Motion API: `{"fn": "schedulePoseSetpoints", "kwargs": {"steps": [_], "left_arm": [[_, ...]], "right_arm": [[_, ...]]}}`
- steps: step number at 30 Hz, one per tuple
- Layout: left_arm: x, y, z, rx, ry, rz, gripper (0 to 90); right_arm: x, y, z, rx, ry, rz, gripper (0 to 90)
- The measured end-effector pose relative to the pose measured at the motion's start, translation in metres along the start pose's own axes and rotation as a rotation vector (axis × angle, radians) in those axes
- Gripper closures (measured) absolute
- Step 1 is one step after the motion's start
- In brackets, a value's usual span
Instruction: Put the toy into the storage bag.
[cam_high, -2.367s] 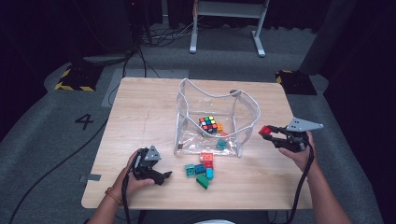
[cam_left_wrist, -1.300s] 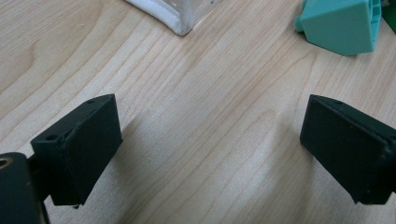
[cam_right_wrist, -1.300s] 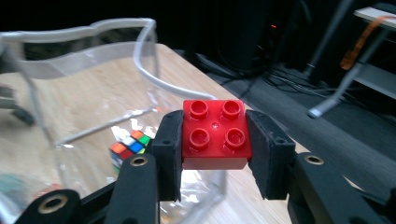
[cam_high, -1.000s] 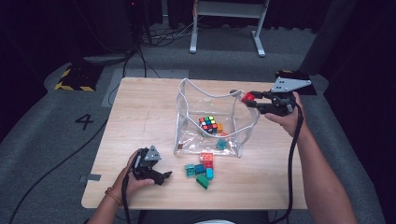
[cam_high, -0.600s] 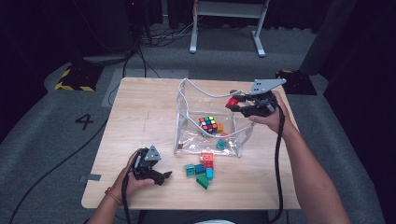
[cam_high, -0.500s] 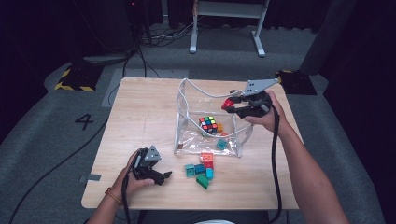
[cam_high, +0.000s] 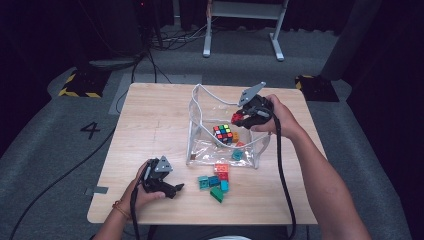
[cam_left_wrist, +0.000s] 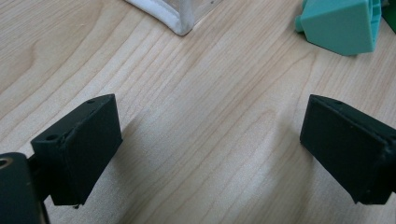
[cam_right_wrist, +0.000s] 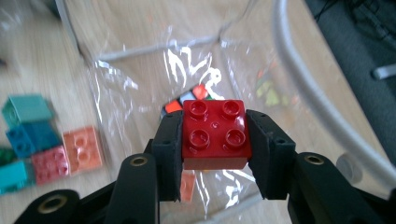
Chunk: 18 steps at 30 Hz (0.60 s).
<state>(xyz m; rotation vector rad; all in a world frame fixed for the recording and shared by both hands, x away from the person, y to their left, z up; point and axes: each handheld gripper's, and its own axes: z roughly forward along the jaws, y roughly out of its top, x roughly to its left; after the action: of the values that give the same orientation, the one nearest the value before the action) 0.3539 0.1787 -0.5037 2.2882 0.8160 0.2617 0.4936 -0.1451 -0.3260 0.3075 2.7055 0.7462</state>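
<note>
My right gripper (cam_high: 241, 117) hangs over the right side of a clear plastic bag (cam_high: 200, 107) with a white rim and is shut on a red four-stud brick (cam_right_wrist: 215, 133). Its jaws press the brick's two sides. Below the brick, inside the bag, lies a Rubik's cube (cam_high: 222, 133), partly hidden by the brick in the right gripper view. My left gripper (cam_high: 172, 189) rests low on the table near the front left, open, with bare wood between its jaws (cam_left_wrist: 210, 149). Loose bricks (cam_high: 215, 180) lie in front of the bag.
A few small bricks (cam_high: 236, 150) lie in the bag. A teal brick (cam_left_wrist: 341, 23) and the bag's corner (cam_left_wrist: 180, 21) lie ahead of the left jaws. The loose bricks (cam_right_wrist: 46, 144) sit outside the bag. The wooden table (cam_high: 150, 120) stands on grey floor.
My right gripper carried the red brick leftward from the table's right edge to above the bag, sinking slightly. The left gripper stayed put.
</note>
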Motion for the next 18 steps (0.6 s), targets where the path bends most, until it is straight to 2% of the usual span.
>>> {"fn": "schedulePoseSetpoints", "kwargs": {"steps": [1,7,12,18], "left_arm": [[0.000,0.000,0.000,0.000,0.000,0.000,5.5],[0.000,0.000,0.000,0.000,0.001,0.000,5.5],[0.000,0.000,0.000,0.000,0.000,0.002,5.5],[0.000,0.000,0.000,-0.001,0.000,-0.001,5.5]], "right_arm": [[-0.001,0.000,0.000,0.036,0.000,0.004,58.8],[-0.009,-0.010,0.006,0.137,0.019,0.069,58.7],[-0.014,-0.023,0.007,0.207,0.009,0.077,58.7],[-0.015,-0.032,0.008,0.210,0.021,0.090,58.4]]}}
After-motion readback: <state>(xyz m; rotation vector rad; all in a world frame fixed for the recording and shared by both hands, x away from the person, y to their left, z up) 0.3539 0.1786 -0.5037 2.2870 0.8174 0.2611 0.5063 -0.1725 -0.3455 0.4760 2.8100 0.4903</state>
